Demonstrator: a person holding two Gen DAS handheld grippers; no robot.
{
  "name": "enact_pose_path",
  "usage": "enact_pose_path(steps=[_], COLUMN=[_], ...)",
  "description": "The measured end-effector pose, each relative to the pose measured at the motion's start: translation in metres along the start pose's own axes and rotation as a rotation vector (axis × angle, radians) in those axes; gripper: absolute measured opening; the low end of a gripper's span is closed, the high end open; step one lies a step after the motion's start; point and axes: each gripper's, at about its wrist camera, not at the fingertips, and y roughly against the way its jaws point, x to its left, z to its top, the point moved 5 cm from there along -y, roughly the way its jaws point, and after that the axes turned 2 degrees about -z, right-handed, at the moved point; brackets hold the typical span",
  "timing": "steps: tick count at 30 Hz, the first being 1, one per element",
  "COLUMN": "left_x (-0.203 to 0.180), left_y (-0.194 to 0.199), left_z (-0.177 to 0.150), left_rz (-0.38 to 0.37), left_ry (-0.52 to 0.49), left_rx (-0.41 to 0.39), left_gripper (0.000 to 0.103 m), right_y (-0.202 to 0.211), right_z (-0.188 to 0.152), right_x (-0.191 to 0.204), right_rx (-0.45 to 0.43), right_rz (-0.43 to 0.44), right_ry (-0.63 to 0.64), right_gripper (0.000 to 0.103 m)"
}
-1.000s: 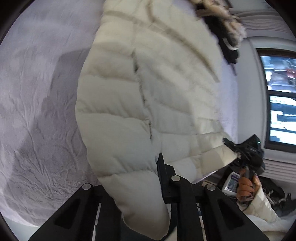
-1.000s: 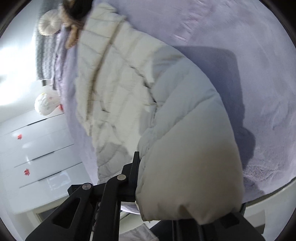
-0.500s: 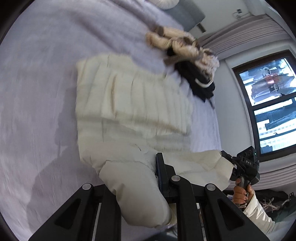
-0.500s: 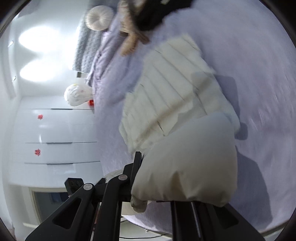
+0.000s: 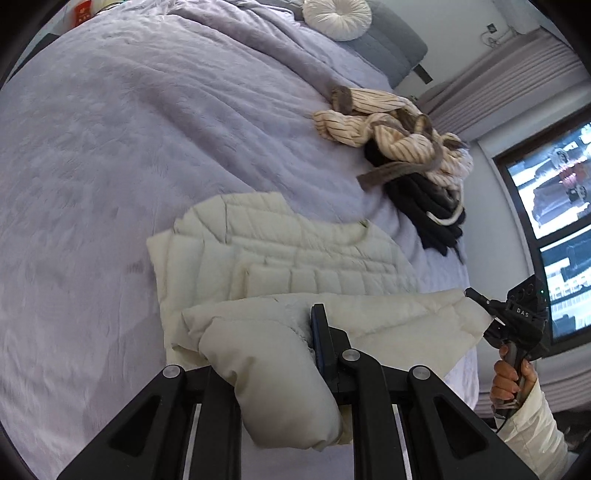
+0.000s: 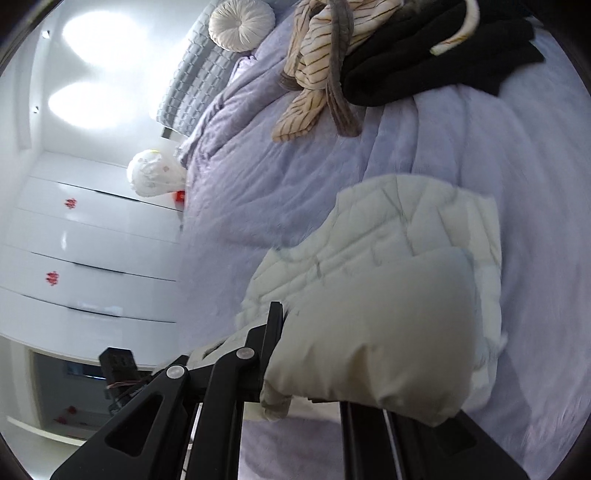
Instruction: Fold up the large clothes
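1. The left gripper [image 5: 295, 354] is clamped narrow on a puffy fold of the cream quilted jacket [image 5: 295, 266]; the padding bulges over its near finger.
2. The right gripper [image 6: 310, 354] is pinched the same way on the jacket's [image 6: 388, 295] other corner, and shows in the left view [image 5: 491, 314] at the garment's right end, held by a hand [image 5: 511, 380].
3. The held edge is lifted between the two grippers; the rest of the jacket lies flat on the lilac bedspread [image 5: 110, 147].
4. Wide bare bedspread lies left of and beyond the jacket; the bed's near edge is close under the grippers.
5. A heap of striped and black clothes [image 5: 402, 136] sits apart, toward the window [image 5: 554, 221]; a round cushion [image 5: 336, 16] lies at the headboard.
6. A second ago the jacket hung filling both views; now much of it is laid down and the whole bed shows.
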Motion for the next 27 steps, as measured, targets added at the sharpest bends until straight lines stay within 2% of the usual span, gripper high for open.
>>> enact_pose_path(steps=[6,12,15,17,19,21,23,24,25,27], left_x=[0.025,0.045,0.049,0.051,0.05,0.049,0.049,0.049,0.048,0.046], left_y=[-0.047,-0.09,-0.096,-0.095,-0.087,-0.077,-0.066,-0.059,-0.053,-0.042], left_z=[0.025,0.032,0.032,0.033,0.033,0.034,0.036,0.038,0.04,0.044], left_rz=[0.017,0.1,0.123,0.136,0.151,0.174,0.223,0.244,0.245,0.246], left_ry=[0.037,0.021,0.003,-0.013,-0.031,-0.056,-0.072,-0.079,-0.084,-0.078], left_rx=[0.012,0.052,0.059,0.058,0.041,0.024,-0.005,-0.029,-0.048,-0.081], left_gripper=[0.017,0.018,0.033,0.066,0.076,0.076,0.076,0.076,0.076,0.076], right_y=[-0.043,-0.084,-0.094,-0.098,-0.1,-0.1,-0.1,-0.099,-0.097,-0.092], right_z=[0.025,0.039,0.042,0.045,0.047,0.048,0.051,0.052,0.054,0.057], right_x=[-0.025,-0.052,-0.059,-0.062,-0.061,-0.059,-0.054,-0.052,-0.049,-0.041], right_rx=[0.011,0.026,0.025,0.029,0.031,0.035,0.038,0.036,0.03,0.012], right_rz=[-0.025,-0.052,-0.05,-0.049,-0.053,-0.066,-0.075,-0.076,-0.074,-0.064], right_ry=[-0.038,-0.075,-0.098,-0.103,-0.093,-0.074,-0.058,-0.054,-0.049,-0.029], right_gripper=[0.011,0.012,0.013,0.013,0.013,0.014,0.022,0.034,0.051,0.065])
